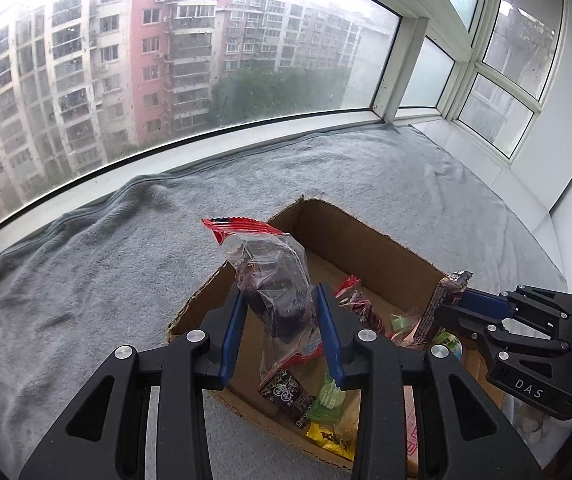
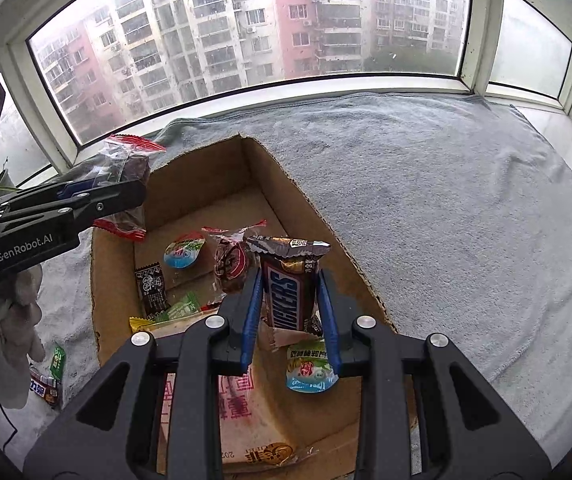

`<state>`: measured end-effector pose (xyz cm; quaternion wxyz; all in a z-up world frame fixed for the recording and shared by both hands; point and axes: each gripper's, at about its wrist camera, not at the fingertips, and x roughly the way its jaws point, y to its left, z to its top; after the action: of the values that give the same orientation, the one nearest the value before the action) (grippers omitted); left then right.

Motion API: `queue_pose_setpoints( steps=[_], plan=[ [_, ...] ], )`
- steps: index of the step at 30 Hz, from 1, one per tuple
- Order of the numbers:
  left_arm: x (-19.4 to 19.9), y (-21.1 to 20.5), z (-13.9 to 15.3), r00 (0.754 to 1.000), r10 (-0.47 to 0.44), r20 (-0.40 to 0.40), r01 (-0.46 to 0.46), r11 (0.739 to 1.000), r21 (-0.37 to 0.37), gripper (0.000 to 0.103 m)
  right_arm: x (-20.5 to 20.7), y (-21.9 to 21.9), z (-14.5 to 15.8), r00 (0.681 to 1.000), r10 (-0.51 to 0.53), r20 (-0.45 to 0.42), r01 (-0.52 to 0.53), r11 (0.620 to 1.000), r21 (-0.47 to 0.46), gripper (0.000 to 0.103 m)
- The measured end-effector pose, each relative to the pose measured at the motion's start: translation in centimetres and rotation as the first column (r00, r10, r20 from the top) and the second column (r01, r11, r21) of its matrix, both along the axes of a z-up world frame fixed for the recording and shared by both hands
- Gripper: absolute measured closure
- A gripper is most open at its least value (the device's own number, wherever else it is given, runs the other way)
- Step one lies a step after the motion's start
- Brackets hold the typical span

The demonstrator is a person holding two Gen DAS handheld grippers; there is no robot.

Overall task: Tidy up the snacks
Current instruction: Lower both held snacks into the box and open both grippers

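Observation:
An open cardboard box sits on a grey towel and holds several small wrapped snacks. My left gripper is shut on a clear packet with red ends and a dark snack inside, held above the box's left wall; it also shows in the right wrist view. My right gripper is shut on a brown Snickers bar, held upright over the box; the bar also shows in the left wrist view.
The grey towel covers the window ledge, with a large window behind. Two small snack packets lie on the towel left of the box. A gloved hand holds the left gripper.

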<state>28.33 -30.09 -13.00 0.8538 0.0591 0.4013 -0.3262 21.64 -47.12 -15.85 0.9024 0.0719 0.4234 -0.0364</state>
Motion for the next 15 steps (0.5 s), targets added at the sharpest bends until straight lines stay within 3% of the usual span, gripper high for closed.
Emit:
queue_pose_setpoints(
  steps=[1, 3, 6, 7, 12, 15],
  plan=[
    [0.02, 0.02, 0.05, 1.000, 0.002, 0.000, -0.002, 1.000, -0.002, 0.069, 0.08, 0.00, -0.05, 1.000, 0.002, -0.002, -0.002, 1.000, 0.000, 0.072],
    [0.11, -0.12, 0.03, 1.000, 0.000, -0.003, 0.000, 1.000, -0.001, 0.068, 0.00, 0.03, -0.01, 1.000, 0.002, 0.005, -0.002, 1.000, 0.001, 0.054],
    [0.06, -0.15, 0.08, 1.000, 0.000, 0.004, 0.000, 1.000, -0.005, 0.050, -0.21, 0.19, 0.24, 1.000, -0.002, 0.027, 0.002, 1.000, -0.009, 0.036],
    [0.00, -0.14, 0.15, 1.000, 0.001, 0.007, -0.001, 1.000, -0.010, 0.046, -0.25, 0.27, 0.34, 0.999, 0.000, 0.032, 0.001, 1.000, -0.010, 0.036],
    [-0.05, -0.46, 0.20, 1.000, -0.005, 0.014, 0.005, 1.000, -0.002, 0.046, -0.28, 0.68, 0.55, 0.999, 0.007, 0.034, -0.006, 1.000, -0.030, 0.024],
    [-0.01, -0.41, 0.18, 1.000, -0.002, 0.011, 0.002, 1.000, -0.006, 0.046, -0.37, 0.73, 0.54, 0.999, 0.008, 0.031, -0.007, 0.999, -0.033, 0.024]
  ],
)
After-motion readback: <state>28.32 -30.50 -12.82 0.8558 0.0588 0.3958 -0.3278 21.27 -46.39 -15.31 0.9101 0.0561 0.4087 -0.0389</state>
